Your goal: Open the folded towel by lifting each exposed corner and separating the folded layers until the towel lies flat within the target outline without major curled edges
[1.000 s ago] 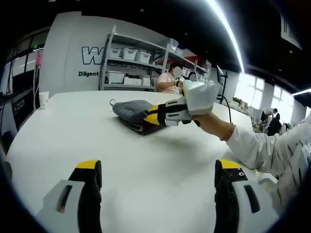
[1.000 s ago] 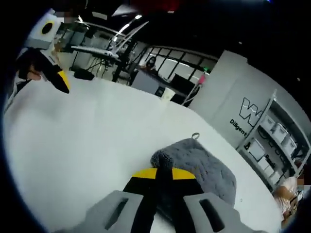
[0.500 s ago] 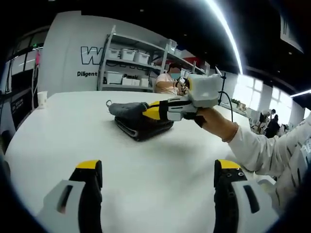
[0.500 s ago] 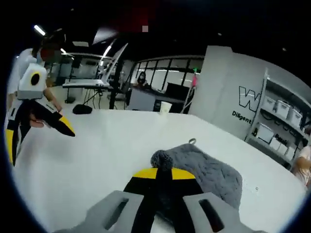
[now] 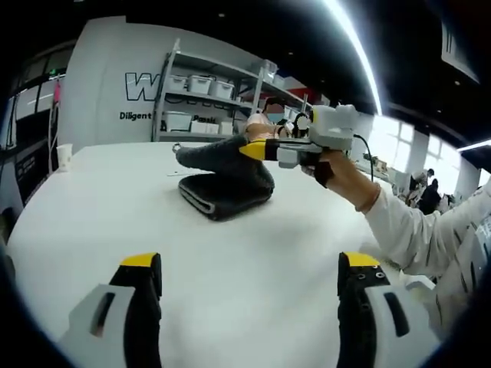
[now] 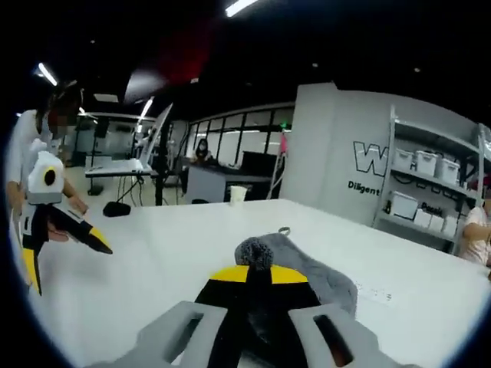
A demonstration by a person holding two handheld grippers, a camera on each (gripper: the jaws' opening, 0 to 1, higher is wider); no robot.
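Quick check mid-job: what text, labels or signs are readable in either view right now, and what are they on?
"W": large dark outlined letter on the grey wall, cut off by the shelving rack.
"Diligent": small dark word under it on that wall, also cut off.
The storage bins on the rack: any labels are too small to read.
The towel and the right gripper: no readable text.

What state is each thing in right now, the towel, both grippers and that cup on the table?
towel: folded, top layer lifted at one corner
right gripper: shut on towel corner, raised above the table
left gripper: open, holding nothing
paper cup: upright, near the table's far edge
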